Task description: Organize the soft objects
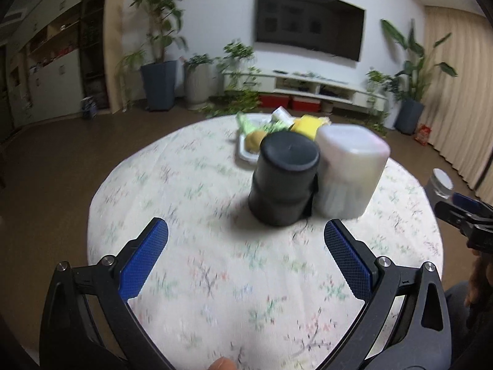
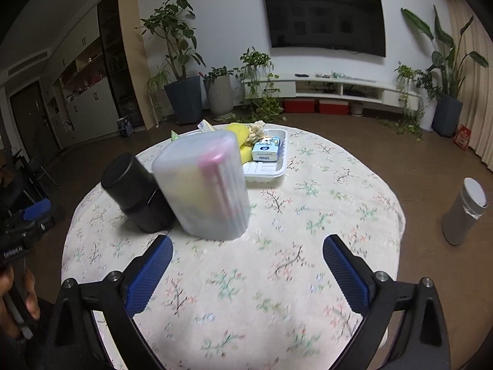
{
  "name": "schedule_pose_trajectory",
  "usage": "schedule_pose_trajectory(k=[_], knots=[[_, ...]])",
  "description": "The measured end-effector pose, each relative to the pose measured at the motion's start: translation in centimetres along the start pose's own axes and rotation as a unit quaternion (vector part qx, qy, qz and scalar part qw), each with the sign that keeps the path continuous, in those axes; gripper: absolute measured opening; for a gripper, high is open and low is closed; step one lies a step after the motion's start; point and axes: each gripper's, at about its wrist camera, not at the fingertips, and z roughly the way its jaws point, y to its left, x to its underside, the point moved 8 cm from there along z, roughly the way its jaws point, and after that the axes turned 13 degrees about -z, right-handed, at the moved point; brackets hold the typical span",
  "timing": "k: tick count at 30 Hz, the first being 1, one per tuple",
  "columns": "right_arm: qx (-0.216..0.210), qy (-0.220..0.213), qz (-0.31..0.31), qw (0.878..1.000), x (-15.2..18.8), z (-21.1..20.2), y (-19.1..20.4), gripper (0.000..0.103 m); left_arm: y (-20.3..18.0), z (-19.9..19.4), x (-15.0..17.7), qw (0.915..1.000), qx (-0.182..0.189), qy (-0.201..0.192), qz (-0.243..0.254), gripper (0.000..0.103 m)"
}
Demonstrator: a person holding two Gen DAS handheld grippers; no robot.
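Your near tablecloth (image 2: 234,293) lies bare. The black canister (image 2: 138,194) and frosted container (image 2: 206,185), touching, block the tray (image 2: 268,169).

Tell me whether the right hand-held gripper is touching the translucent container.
Apart. The right wrist view shows the right hand-held gripper open, with bare tablecloth between its pads and the translucent container.

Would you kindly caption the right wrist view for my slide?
Open right tool faces a translucent canister, black cylinder and white tray on a floral tablecloth.
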Motion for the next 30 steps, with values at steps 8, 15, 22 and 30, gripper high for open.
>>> schedule_pose_trajectory(k=[8,15,22,30], knots=[[0.039,0.002,-0.001,0.999,1.9,-2.5,3.1,0.103,-0.1,-0.7,2.7,0.9982,-0.050,0.025,-0.020,0.103],[0.038,0.013,0.003,0.999,2.5,-3.2,4.6,0.103,-2.0,-2.0,2.8,0.9996,-0.025,0.008,0.005,0.103],[0.054,0.011,0.004,0.998,2.2,-4.0,4.9,0.103,-2.8,-1.8,3.4,0.9994,-0.027,0.021,0.007,0.103],[0.060,0.006,-0.003,0.998,2.0,-4.3,5.3,0.103,-3.2,-2.0,3.4,0.9994,-0.027,0.022,0.007,0.103]])
